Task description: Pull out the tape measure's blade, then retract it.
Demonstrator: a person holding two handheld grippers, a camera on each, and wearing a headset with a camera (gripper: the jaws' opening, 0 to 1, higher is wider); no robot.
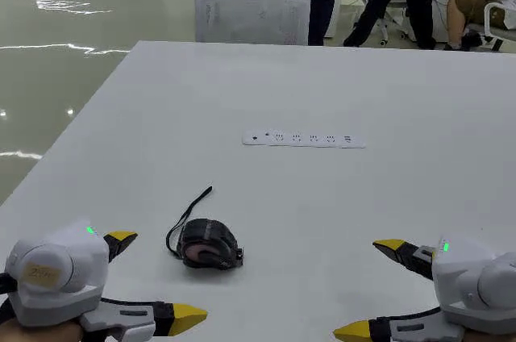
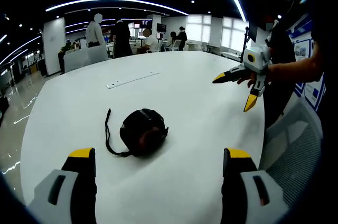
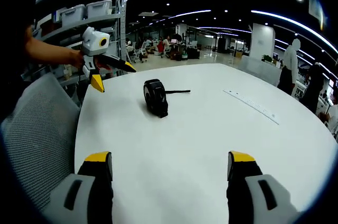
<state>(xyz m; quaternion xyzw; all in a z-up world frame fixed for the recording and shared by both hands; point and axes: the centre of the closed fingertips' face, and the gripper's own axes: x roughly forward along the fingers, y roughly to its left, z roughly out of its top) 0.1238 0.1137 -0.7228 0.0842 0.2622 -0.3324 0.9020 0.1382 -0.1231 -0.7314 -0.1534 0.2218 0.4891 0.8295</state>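
A black tape measure (image 1: 209, 244) with a thin wrist strap lies on the white table (image 1: 322, 84), near the front edge, its blade drawn in. My left gripper (image 1: 155, 276) hovers at the front left, just beside it, jaws wide apart and holding nothing. In the left gripper view the tape measure (image 2: 142, 131) lies ahead between the jaws, a short way off. My right gripper (image 1: 371, 287) is open at the front right, further from the tape. From the right gripper view the tape measure (image 3: 156, 97) stands beyond the jaws, with the left gripper (image 3: 110, 73) behind it.
A white power strip (image 1: 304, 139) is set flat into the middle of the table. A grey mesh chair (image 1: 251, 18) stands at the far edge. Several people stand or sit beyond it, on a glossy floor (image 1: 64, 27).
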